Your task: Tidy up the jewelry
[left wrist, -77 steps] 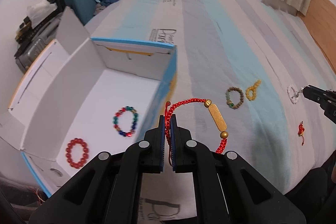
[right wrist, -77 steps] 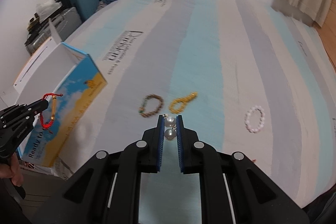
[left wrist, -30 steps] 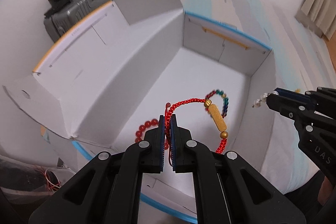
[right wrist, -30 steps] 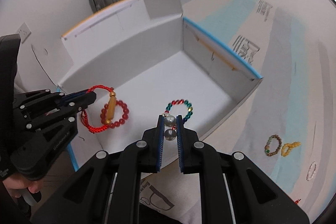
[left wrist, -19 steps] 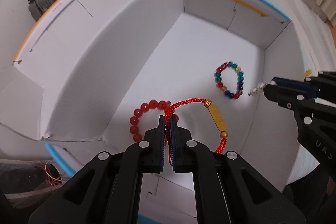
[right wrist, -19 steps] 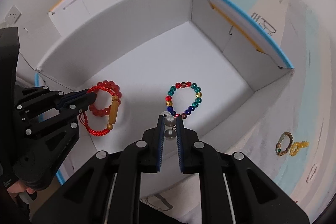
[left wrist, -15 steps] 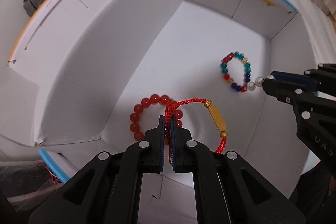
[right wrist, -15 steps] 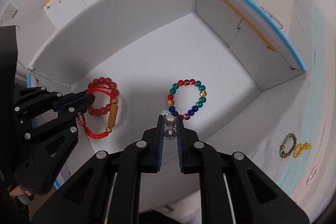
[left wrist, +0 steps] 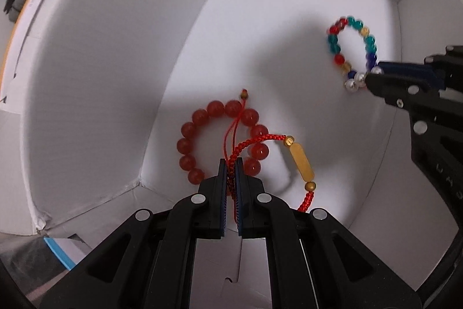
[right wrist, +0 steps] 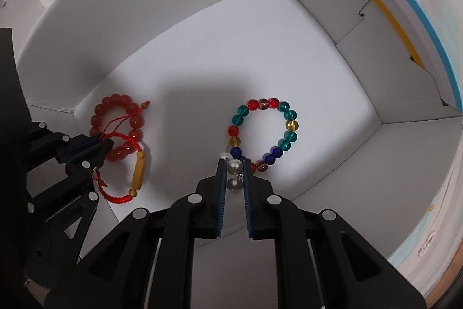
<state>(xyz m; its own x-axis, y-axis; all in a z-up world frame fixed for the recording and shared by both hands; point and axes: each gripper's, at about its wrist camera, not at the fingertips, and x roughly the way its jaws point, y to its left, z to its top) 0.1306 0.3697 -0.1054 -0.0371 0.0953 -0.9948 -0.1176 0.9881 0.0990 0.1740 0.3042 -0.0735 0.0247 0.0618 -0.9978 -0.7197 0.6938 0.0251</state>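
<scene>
In the left wrist view, the left gripper (left wrist: 230,168) pointed down into the white box (left wrist: 95,54), near the box's lower left corner. Its jaws were clenched on the red cord bracelet (left wrist: 301,161), the cord pinched between the pads, the gold bar hanging to the right. The bracelet's loose ends lay across the red bead bracelet (left wrist: 191,135) on the box floor. To do the drop well, the jaws would probably best part low over bare floor a little right of the red beads, so cords do not tangle. At the right edge the other tool reached in beside the multicoloured bead bracelet (left wrist: 332,41).

In the right wrist view, the right gripper (right wrist: 233,173) was grasping the pearl piece (right wrist: 233,166), two pale beads squeezed between its pads, with another just above the tips. It hung just at the lower edge of the multicoloured bead ring, seemingly touching it; whether it rested on the floor could not be told. Releasing slightly toward the box's near wall would likely keep the pieces apart.
</scene>
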